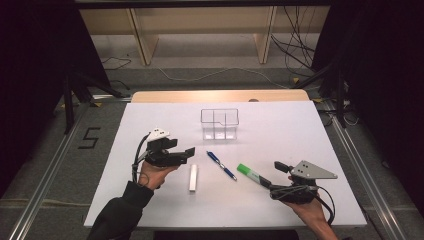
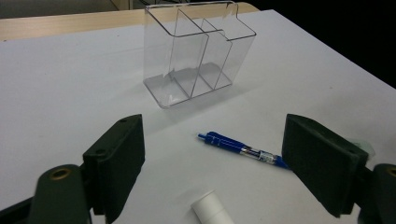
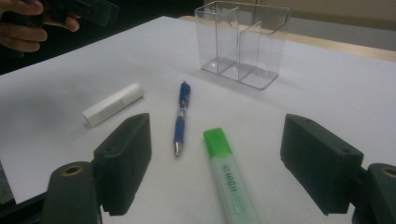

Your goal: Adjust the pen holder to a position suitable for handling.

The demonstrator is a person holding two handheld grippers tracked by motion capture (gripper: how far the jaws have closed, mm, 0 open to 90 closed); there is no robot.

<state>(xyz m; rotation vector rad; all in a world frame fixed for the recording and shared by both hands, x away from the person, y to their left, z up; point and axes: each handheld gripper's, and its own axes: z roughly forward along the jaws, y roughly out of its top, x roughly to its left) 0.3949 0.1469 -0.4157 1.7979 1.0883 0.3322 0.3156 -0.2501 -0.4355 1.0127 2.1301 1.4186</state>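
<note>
A clear plastic organizer (image 1: 220, 124) (image 2: 198, 51) (image 3: 243, 42) with three compartments stands upright at the middle back of the white table. In front of it lie a blue pen (image 1: 221, 165) (image 2: 243, 149) (image 3: 181, 119), a white stick-shaped tube (image 1: 193, 178) (image 2: 212, 210) (image 3: 113, 103) and a green highlighter (image 1: 251, 174) (image 3: 229, 179). My left gripper (image 1: 181, 148) (image 2: 215, 163) is open, held above the table left of the tube, facing the pen and organizer. My right gripper (image 1: 272, 174) (image 3: 215, 158) is open, its jaws on either side of the highlighter's body, apart from it.
The white table top (image 1: 280, 130) ends in a wooden strip (image 1: 220, 96) at the back. The person's left hand (image 3: 23, 23) shows far off in the right gripper view. Floor rails, cables and wooden shelving lie beyond the table.
</note>
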